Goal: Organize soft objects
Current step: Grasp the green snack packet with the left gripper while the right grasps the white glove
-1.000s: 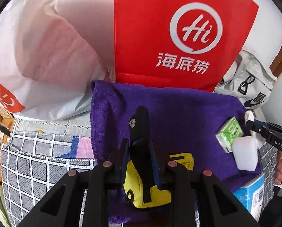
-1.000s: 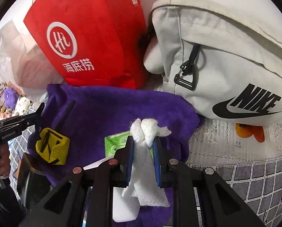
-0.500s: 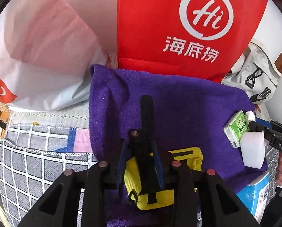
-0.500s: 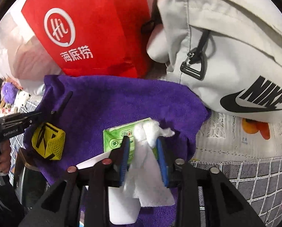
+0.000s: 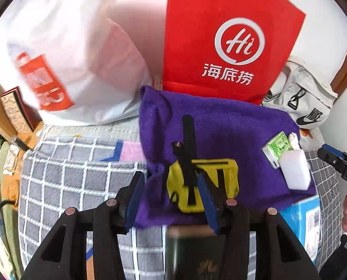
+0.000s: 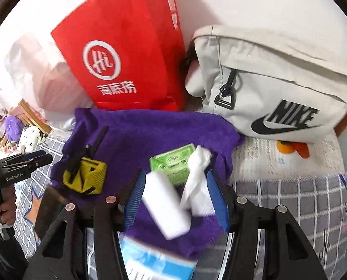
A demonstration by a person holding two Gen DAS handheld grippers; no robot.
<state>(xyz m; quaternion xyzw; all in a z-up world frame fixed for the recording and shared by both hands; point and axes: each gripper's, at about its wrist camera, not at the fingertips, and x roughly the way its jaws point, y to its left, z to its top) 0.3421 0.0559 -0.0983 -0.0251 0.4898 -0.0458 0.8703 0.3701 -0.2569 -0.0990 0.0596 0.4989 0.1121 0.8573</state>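
Note:
A purple towel (image 5: 220,126) lies spread on the bed. On its near edge rests a yellow pouch (image 5: 222,175) with a black strap (image 5: 188,144). My left gripper (image 5: 172,200) hangs over it, jaws opening; the strap runs loose between the blue pads, untouched. In the right wrist view a crumpled white tissue (image 6: 196,177) and a white foam block (image 6: 166,207) lie on the towel (image 6: 150,135) between the opening jaws of my right gripper (image 6: 176,200). A green tissue pack (image 6: 173,163) sits just beyond. The tissue lies close to the right pad, not squeezed.
A red paper bag (image 5: 229,37) and a white plastic bag (image 5: 75,53) stand behind the towel. A white Nike bag (image 6: 273,86) sits at the right, a blue box (image 5: 301,219) under the towel's corner. A grey checked cover (image 5: 75,182) lies around it all.
Both grippers have opened and drawn back and up. The left one let go of the pouch's strap; the right one let go of the white tissue, which now rests on the towel.

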